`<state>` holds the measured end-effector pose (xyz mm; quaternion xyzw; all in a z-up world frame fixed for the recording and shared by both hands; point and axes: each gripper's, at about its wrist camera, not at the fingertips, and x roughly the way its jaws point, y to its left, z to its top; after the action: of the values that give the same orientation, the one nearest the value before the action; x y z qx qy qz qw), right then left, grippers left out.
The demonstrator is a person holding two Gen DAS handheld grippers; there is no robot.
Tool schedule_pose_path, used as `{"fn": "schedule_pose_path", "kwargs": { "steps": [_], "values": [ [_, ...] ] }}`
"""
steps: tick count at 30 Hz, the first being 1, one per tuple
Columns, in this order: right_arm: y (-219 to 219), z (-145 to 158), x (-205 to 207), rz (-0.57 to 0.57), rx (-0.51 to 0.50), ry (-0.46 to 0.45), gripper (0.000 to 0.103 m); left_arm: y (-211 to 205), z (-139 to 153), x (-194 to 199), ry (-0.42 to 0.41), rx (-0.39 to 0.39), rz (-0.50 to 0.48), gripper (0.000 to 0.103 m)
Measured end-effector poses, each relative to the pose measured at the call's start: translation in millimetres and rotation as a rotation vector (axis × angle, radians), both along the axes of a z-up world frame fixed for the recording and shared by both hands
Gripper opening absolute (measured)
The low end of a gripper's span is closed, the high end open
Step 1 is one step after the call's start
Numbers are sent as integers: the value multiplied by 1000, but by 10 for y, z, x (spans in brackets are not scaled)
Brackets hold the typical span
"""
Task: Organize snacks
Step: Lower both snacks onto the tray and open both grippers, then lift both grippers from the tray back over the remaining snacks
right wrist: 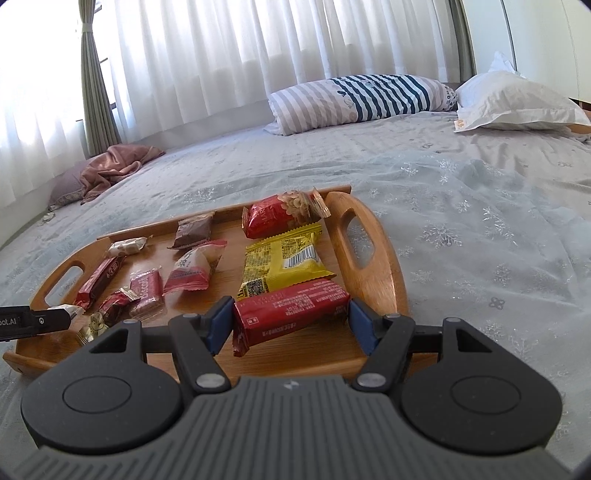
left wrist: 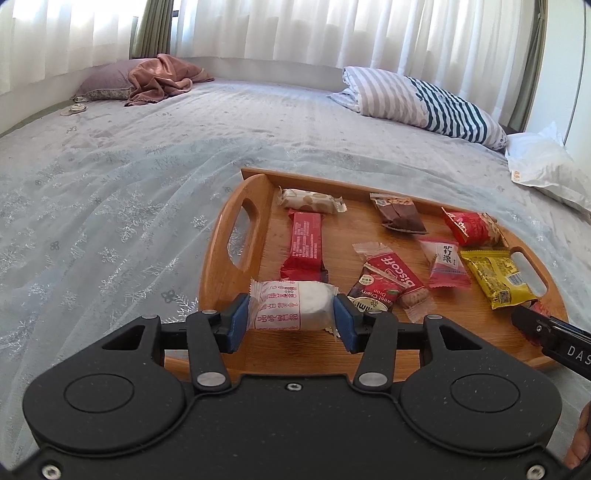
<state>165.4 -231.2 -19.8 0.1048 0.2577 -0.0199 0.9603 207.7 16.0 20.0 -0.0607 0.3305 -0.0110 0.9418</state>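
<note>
Left hand-held gripper [left wrist: 291,320] clamped on a white cake pack [left wrist: 291,306], blue pads pressed to both its ends, held over the near left corner of the wooden tray [left wrist: 229,221]. Right hand-held gripper [right wrist: 291,325] clamped on a red bar [right wrist: 291,310], tilted a little, down at the tray's near right side, just in front of the yellow pack [right wrist: 286,258]. Cannot tell whether either snack touches the tray floor.

Spread across the tray in the left view: a long red bar [left wrist: 306,242] behind the white pack, a pale nougat piece [left wrist: 310,201] at the far left, a brown wrapper [left wrist: 400,216] at the far middle, a red nut pack [left wrist: 471,227] far right. In the middle, a Biscoff biscuit [left wrist: 400,284] overlapping a cherry drop [left wrist: 373,291], with a pink pack [left wrist: 445,262] just beside.

Tray resting on the bed [left wrist: 110,221], its cover pale with a snowflake pattern. Striped pillow [left wrist: 417,99] well beyond the tray, white pillow [right wrist: 517,99] beside it, pink cloth [left wrist: 162,77] bunched in the far corner under the curtains [left wrist: 295,29].
</note>
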Motion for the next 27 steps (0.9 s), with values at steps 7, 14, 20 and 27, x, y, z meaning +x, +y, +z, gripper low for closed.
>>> {"fn": "schedule_pose_path", "kwargs": {
  "steps": [7, 14, 20, 27],
  "values": [
    [50, 8, 39, 6, -31, 21, 72, -45, -11, -7, -7, 18, -2, 51],
    [63, 36, 26, 15, -44, 24, 81, -67, 61, -85, -29, 25, -20, 74],
    [68, 107, -78, 32, -75, 0, 89, -90, 144, -219, -43, 49, -41, 84],
    [140, 177, -313, 153, -113, -26, 97, -158, 196, -449, -27, 52, -108, 89]
  ]
}}
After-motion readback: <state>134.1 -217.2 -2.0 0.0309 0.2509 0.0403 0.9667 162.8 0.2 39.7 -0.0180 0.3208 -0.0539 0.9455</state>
